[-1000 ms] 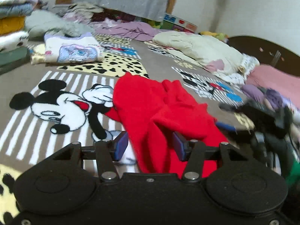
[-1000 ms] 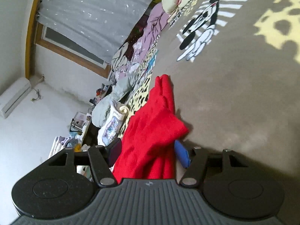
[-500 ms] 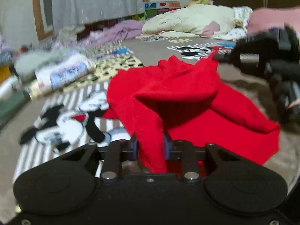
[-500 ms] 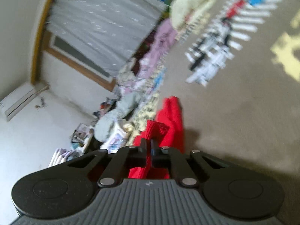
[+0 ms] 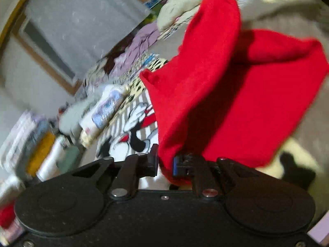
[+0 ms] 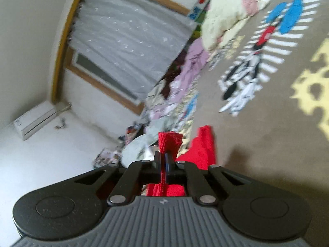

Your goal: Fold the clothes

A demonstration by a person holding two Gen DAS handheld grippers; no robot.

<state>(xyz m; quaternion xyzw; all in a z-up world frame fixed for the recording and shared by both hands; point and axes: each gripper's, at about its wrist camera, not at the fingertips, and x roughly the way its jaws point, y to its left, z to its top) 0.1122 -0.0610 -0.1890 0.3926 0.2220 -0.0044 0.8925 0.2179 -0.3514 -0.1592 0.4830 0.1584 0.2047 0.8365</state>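
Between the two grippers hangs the red garment (image 5: pixel 216 94), raised off the cartoon-print blanket (image 6: pixel 267 144) and running as one long band from one clamp to the other. Closest to me, the left gripper (image 5: pixel 165 163) is pinched tight on a lower corner, the cloth bunched between its pads. From there the fabric climbs up and away toward the top of the left view, where a dark shape at the edge looks to be the other tool. The right gripper (image 6: pixel 163 162) is likewise clamped on a narrow fold, a small tuft of red poking out past its fingertips, with more cloth trailing down onto the blanket beyond.

So the long axis lies hand to hand, and my guess is the coming move depends on spreading those two held points apart before laying the piece flat. Neither hand is nearer; both already hold it.

Out past the garment the blanket is bare for a good stretch on the right. Farther left sit folded stacks (image 5: pixel 37 144) and loose heaps (image 6: pixel 224 20) near the curtained window (image 6: pixel 127 37).
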